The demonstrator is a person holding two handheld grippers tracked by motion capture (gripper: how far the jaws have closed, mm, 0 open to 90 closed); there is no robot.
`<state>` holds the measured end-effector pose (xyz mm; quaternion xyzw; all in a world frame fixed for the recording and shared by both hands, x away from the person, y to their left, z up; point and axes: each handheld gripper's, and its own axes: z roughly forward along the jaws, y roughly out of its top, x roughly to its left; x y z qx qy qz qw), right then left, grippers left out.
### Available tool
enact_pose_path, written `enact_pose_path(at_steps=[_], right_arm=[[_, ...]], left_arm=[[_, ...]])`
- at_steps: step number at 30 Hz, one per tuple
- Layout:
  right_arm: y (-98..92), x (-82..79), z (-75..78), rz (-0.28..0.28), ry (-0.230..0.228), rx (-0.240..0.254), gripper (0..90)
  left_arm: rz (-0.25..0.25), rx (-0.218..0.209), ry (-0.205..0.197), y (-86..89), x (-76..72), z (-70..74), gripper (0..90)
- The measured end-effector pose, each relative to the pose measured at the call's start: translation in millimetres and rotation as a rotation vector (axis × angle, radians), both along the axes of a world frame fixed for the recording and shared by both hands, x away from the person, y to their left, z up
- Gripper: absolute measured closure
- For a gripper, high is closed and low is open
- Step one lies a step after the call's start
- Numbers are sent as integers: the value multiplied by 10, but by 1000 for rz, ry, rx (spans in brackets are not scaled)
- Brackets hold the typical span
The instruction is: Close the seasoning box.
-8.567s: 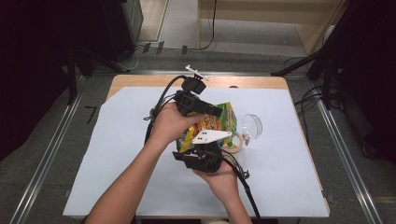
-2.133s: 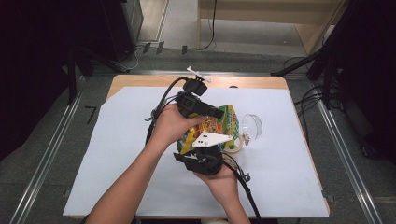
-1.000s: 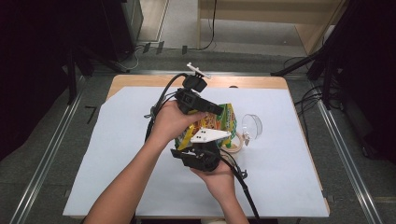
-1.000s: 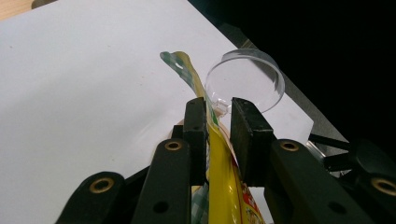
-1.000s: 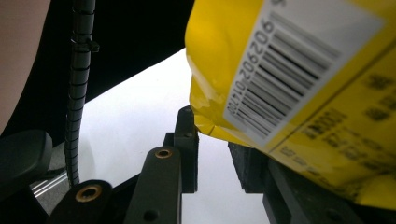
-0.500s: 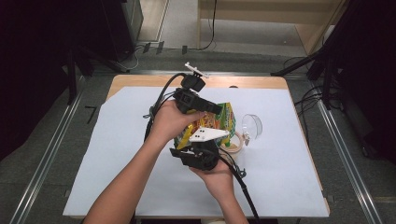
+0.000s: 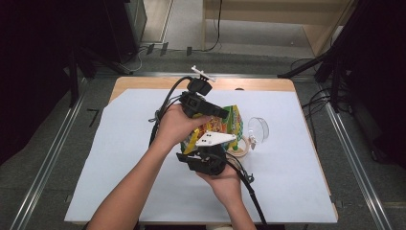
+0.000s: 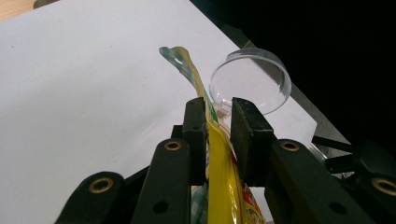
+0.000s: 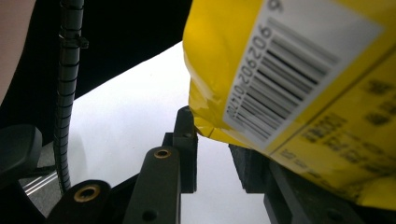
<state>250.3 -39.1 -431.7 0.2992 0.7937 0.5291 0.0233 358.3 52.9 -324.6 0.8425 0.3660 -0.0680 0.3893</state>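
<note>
A yellow snack bag point(image 7: 231, 122) hangs above the table between my two grippers. My left gripper point(image 7: 221, 114) comes in from the far side and is shut on the bag's upper edge. In the left gripper view the thin yellow seam point(image 8: 215, 154) runs between its jaws point(image 8: 218, 121). My right gripper point(image 7: 213, 146), under its grey plate, holds the bag from the near side. In the right gripper view the crinkled corner with the barcode point(image 9: 303, 70) sits at its jaw tips point(image 9: 215, 140) and covers the right jaw.
A clear round cup point(image 7: 258, 128) lies on its side just right of the bag, close behind the left jaws point(image 8: 252, 79). A small pale ring-shaped object point(image 7: 241, 146) sits beside it. White paper point(image 7: 119, 158) covers the table. Cables trail from both grippers.
</note>
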Motion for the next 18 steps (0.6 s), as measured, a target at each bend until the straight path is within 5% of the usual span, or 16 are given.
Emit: enact_pose_path(at_steps=[18], right_arm=[[54,36,-1,18,1,-17,739]], left_arm=[[1,15,1,61,1,-3,760]])
